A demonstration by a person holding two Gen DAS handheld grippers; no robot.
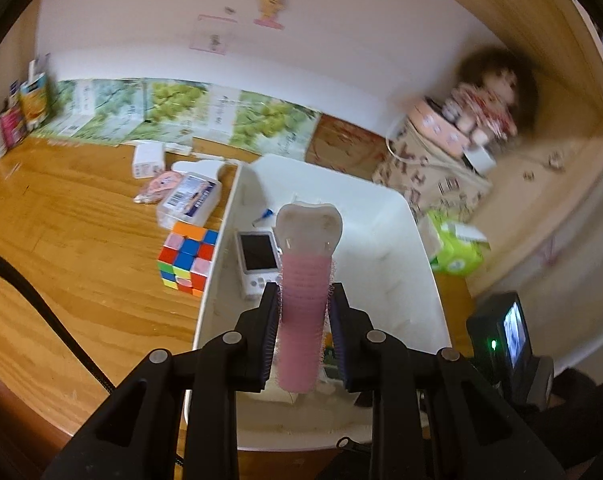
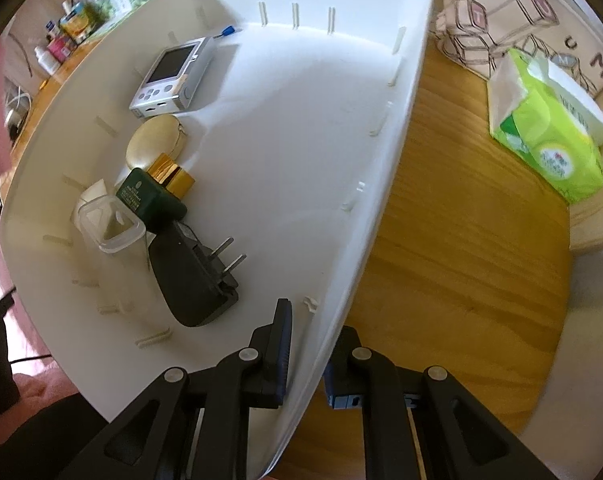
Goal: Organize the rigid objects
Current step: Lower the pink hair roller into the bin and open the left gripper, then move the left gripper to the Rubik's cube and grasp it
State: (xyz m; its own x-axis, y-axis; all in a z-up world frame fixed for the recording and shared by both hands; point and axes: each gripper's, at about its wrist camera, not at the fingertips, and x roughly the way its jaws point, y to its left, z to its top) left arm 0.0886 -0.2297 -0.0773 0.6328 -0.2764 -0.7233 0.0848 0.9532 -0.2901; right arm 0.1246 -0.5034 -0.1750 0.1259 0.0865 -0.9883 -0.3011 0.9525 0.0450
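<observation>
Wooden bench [image 1: 81,216] is carrying the white bin [image 1: 385,216]. Left tongs [image 1: 304,312] are clamping a pink hair roller [image 1: 303,304] above it; right tongs [image 2: 307,360] are pinching the bin wall. Lower the roller beside the handheld console [image 1: 257,258] before releasing.

Both grippers are matte black plastic linkages with round silver pivot screws; the left gripper [image 1: 304,308] carries blue ribbed pads on its fingers, and the right gripper [image 2: 307,344] shows the same blue pads. A black cable [image 1: 41,304] runs at nine o'clock in the left wrist view.
</observation>
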